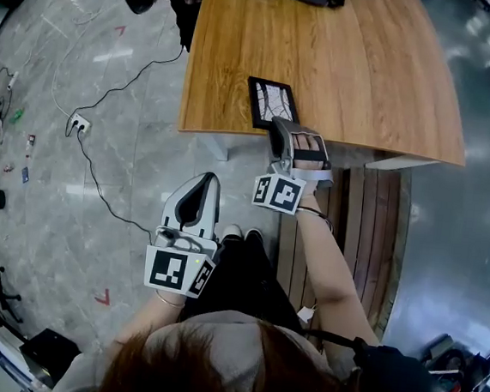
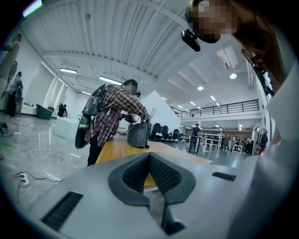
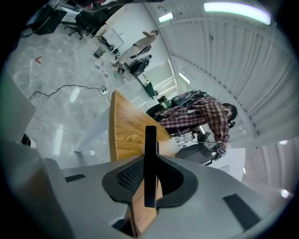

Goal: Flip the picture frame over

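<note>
Reddish hair (image 1: 212,360) of the camera's wearer low in the head view, both forearms stretched ahead above a grey stone floor (image 1: 79,218).

Left gripper (image 1: 204,180) held out over the floor, short of the wooden table (image 1: 344,62), touching nothing. In the left gripper view, its two dark ribbed pads (image 2: 135,175) met at the tips, with nothing between them.

Right gripper (image 1: 279,125) reaching to the table's near edge, clamped on the picture frame (image 1: 270,102). In the right gripper view, the frame seen edge-on as a thin black strip standing between the pads (image 3: 131,175), pressed from both sides.

Picture frame at the near edge of the table, close to its left corner, black border and pale picture with dark lines turned up toward the head camera. Whether resting flat on the wood or raised off it, not to be told from these views.

Farther off, in the left gripper view, another person in a plaid shirt (image 2: 114,114) bent toward a dark bag (image 2: 138,135) set on the far end of the tabletop.

On the floor to the left, a white power strip (image 1: 79,121), with a black cable (image 1: 99,194) trailing toward the wearer's shoes (image 1: 229,231).

Slatted wooden bench (image 1: 348,201) beneath the right forearm.
</note>
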`<state>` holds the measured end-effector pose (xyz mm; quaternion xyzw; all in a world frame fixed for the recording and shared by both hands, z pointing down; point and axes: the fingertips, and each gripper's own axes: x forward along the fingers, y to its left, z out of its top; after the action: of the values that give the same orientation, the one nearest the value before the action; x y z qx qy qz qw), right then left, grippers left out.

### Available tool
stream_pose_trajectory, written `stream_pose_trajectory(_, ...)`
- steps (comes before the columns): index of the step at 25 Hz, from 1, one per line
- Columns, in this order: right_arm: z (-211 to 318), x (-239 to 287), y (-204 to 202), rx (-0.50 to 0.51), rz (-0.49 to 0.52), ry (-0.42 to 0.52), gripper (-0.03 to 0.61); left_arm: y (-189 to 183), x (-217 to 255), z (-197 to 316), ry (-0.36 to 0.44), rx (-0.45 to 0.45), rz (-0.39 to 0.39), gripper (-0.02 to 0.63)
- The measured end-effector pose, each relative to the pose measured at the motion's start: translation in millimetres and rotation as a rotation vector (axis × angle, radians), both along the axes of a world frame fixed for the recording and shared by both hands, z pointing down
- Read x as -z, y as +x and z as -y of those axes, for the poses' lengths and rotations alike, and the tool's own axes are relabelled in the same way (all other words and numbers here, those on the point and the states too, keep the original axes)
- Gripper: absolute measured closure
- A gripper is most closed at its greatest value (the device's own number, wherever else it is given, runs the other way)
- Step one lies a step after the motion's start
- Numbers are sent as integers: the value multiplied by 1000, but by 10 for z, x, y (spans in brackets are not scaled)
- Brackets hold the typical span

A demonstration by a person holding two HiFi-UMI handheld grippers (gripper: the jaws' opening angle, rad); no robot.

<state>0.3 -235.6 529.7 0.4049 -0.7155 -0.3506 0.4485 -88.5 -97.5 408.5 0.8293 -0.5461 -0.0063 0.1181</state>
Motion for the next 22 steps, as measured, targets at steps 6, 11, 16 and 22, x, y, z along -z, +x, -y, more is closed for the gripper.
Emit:
stream_pose_trajectory(6, -85, -280, -98, -3, -129, -95, 492, -57, 50, -48, 12, 1, -9, 607)
stream_pose_trajectory(11, -91, -402, -204, -25, -207, -179, 491, -125, 15, -61, 8, 1, -18, 607)
stream_pose_trajectory(16, -99, -526, -247, -47, -256, -281, 491, -146, 1, -44, 12, -4, -30, 607)
stream_pose_trajectory(22, -89, -587, -327, -97, -276, -342, 489, -179, -4, -35, 10, -14, -40, 607)
